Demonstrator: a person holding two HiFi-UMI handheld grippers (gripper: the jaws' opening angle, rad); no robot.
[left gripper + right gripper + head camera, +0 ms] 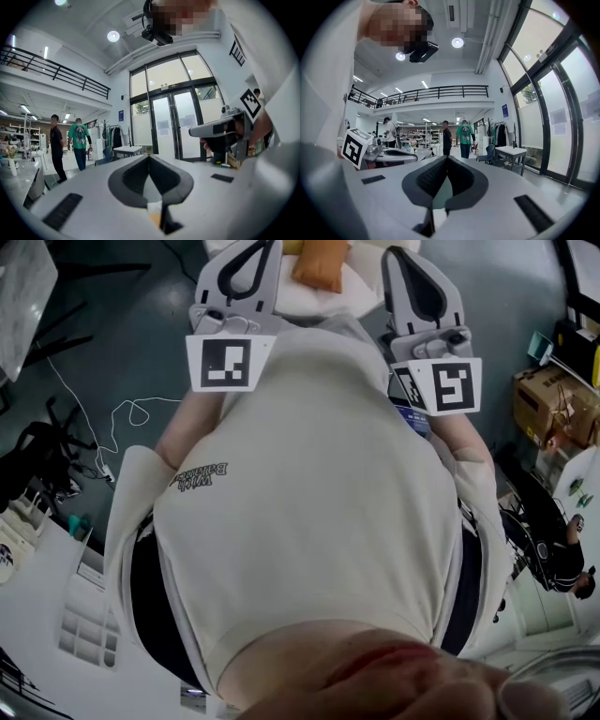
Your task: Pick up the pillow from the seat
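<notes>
Bright, even light from ceiling lamps (457,42) and tall windows (543,108); fisheye edges bend, dark corners vignette.

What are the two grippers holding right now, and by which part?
Nothing. The left gripper and the right gripper both have their jaws together with nothing between them. The orange pillow lies apart, touching neither.

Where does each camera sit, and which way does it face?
Head view: on the person's head, steeply down over their cream shirt to left gripper, right gripper and orange pillow.
Left gripper view: on that gripper, level toward glass doors; own shut jaws, the person's shirt at right.
Right gripper view: level toward a person in green; shut jaws, shirt at left.
Shared: each gripper view shows the other gripper and the person in green.
</notes>
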